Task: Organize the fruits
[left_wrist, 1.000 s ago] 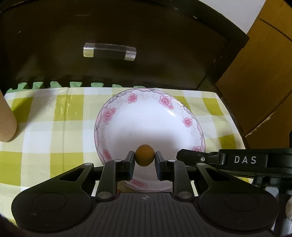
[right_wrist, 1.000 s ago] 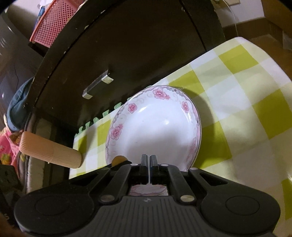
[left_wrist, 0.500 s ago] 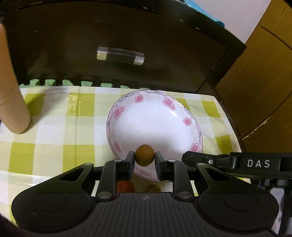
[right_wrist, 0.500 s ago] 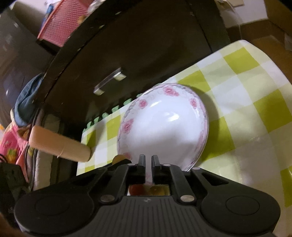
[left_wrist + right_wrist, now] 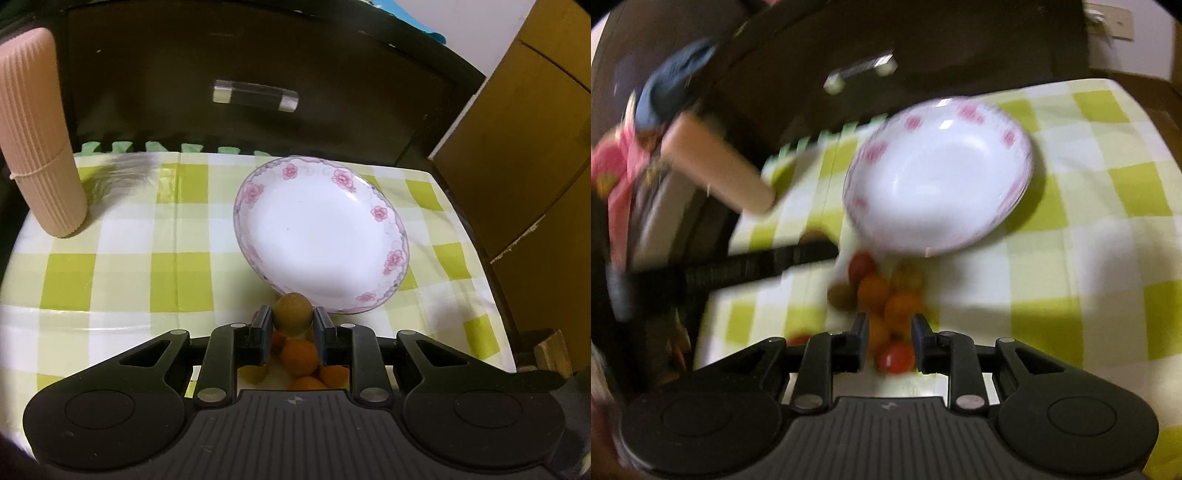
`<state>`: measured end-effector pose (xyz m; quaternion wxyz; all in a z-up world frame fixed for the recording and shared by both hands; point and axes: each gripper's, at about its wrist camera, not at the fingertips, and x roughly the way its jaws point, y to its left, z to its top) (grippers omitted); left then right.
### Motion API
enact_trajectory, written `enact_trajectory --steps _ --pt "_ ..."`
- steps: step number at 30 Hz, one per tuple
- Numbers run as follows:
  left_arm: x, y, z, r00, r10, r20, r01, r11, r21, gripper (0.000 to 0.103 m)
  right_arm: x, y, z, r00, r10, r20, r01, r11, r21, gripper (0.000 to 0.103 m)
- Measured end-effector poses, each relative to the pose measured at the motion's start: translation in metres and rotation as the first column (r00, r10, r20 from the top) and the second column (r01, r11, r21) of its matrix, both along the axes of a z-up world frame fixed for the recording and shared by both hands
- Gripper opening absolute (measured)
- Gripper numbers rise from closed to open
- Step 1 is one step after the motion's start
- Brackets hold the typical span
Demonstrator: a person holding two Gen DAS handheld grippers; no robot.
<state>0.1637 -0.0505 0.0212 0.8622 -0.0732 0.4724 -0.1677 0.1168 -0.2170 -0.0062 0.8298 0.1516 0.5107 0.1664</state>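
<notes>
1. A table covered in a yellow-green and white checked tablecloth (image 5: 122,258) carries everything; a dark cabinet stands along its far edge.
2. A white plate with pink flowers (image 5: 321,236) sits toward the far right part of the tablecloth, and nothing lies in it.
3. A tall ribbed pink cylinder (image 5: 40,140) stands upright at the far left corner (it seems to play no part in the job).
4. A loose heap of small fruits (image 5: 886,295), orange, red and brownish, lies on the cloth just beside the plate's near edge, toward the middle of the table. The right wrist view is blurred, so the count is unclear.
5. The left gripper (image 5: 291,321) has its jaws closed tight on one small round brown fruit (image 5: 293,314), held above the heap near the plate's near rim.
6. The right gripper (image 5: 890,332) has just been opening its jaws. They stand partly apart over the heap; orange and red fruits show through the gap, but the pads press on none.
7. Step in hand, as a judgement: the left side has its fruit picked, and the right is lining up for its own.
8. Next, likely: the left needs to carry forward over the plate and release low, so the round fruit does not roll off. The right needs to widen, drop around a single fruit, then close.
</notes>
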Motion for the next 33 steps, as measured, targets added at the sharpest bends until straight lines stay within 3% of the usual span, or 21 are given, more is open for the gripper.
enact_trajectory --steps 4,9,14,18,26,30,33 --pt "0.000 -0.005 0.000 1.000 -0.018 0.006 0.018 1.000 0.000 0.031 -0.002 0.018 -0.011 0.997 0.076 -0.017 -0.077 0.995 -0.063 0.024" --pt "0.002 -0.008 -0.006 1.000 -0.029 -0.003 0.030 1.000 0.009 0.031 0.006 0.026 -0.025 0.996 0.086 -0.031 -0.090 0.986 -0.140 0.025" --pt "0.005 -0.007 -0.013 0.999 -0.026 -0.024 0.027 0.999 0.024 0.031 0.008 0.026 -0.036 0.995 0.080 -0.064 -0.086 0.991 -0.100 0.026" --pt "0.003 -0.001 -0.012 0.999 -0.039 -0.031 0.040 0.998 0.044 0.034 0.002 0.029 -0.033 0.995 0.091 -0.046 -0.096 0.988 -0.123 0.026" --pt "-0.041 0.038 -0.011 0.997 -0.053 -0.055 0.060 0.990 0.126 0.038 -0.006 0.014 -0.027 0.998 0.060 -0.031 -0.063 0.989 -0.137 0.025" --pt "-0.050 0.040 -0.018 0.994 -0.063 -0.095 0.074 0.991 0.109 0.038 -0.015 0.014 -0.020 0.998 0.057 -0.020 -0.059 0.989 -0.138 0.025" --pt "-0.053 0.023 -0.017 0.990 -0.128 -0.066 0.135 0.983 0.122 0.049 -0.021 0.022 -0.017 0.998 0.067 -0.013 -0.068 0.988 -0.138 0.025"
